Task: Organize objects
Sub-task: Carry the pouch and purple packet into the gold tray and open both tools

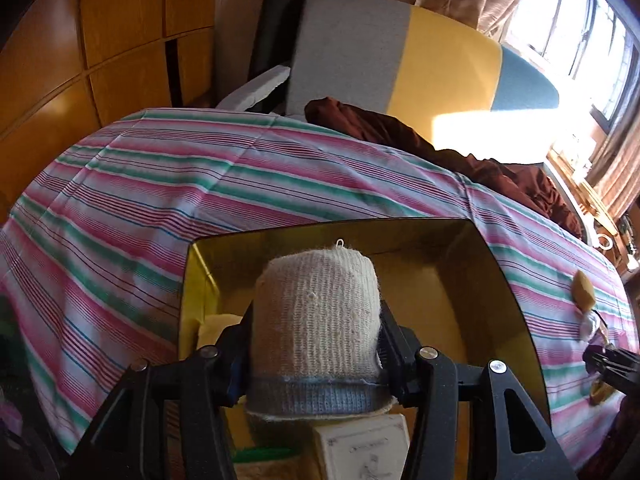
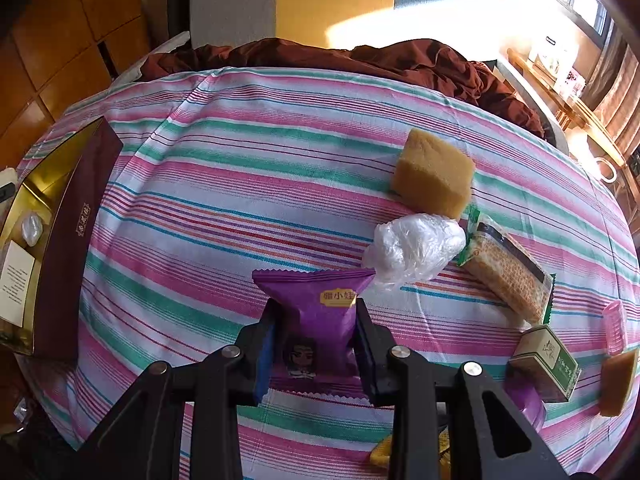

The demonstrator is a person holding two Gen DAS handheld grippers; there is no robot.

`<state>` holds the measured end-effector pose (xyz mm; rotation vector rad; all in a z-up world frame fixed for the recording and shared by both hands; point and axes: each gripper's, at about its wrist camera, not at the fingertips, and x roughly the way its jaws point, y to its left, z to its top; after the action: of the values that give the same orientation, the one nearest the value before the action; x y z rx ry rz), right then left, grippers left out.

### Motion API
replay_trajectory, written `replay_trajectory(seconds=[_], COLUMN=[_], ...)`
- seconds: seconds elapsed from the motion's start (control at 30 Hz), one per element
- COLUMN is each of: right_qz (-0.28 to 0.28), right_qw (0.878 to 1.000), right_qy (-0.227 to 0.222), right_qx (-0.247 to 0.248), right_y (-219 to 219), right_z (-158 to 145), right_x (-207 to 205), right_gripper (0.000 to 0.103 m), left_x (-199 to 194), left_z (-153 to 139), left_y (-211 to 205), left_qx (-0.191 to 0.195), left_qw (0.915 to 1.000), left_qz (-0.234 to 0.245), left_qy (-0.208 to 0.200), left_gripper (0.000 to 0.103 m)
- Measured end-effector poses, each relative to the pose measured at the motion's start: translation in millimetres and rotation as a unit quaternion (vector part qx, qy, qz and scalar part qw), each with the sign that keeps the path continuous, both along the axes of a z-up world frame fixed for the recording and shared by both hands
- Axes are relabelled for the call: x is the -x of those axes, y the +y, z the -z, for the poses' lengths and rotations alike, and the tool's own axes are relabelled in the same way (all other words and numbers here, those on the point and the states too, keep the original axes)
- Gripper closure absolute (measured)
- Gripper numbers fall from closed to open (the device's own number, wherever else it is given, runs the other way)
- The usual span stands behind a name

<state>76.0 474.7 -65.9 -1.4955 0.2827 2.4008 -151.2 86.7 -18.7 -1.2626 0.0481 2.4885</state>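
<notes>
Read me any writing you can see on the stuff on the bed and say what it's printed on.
"小娃", after a blurred first character: yellow label on the purple snack packet held by the right gripper.
Gold characters on the maroon box: too small.
White card in box: too small.
Green carton: blurred.

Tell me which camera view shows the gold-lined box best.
The left wrist view: the box lies open right under the left claw, its gold inside filling the middle. The right wrist view shows only its dark side and a strip of gold at the left edge.

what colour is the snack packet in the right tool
Purple, with a small yellow label; the snack packet shows best in the right wrist view.
</notes>
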Motion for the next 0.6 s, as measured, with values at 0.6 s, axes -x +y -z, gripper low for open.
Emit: replay_trajectory(seconds=[0.6], right_qz=[-0.049], right_qw=[0.996], right_qy=[0.070], right_qx=[0.014], right_y=[-62], right_z=[-37], right_x=[13], right_gripper=[0.069], left_x=[-52], left_z=[-12], left_y=[-32], left_qx=[-0.007], left_qw=[0.9982], left_qz=[-0.041], left_qy=[0.044], left_gripper=[0.032])
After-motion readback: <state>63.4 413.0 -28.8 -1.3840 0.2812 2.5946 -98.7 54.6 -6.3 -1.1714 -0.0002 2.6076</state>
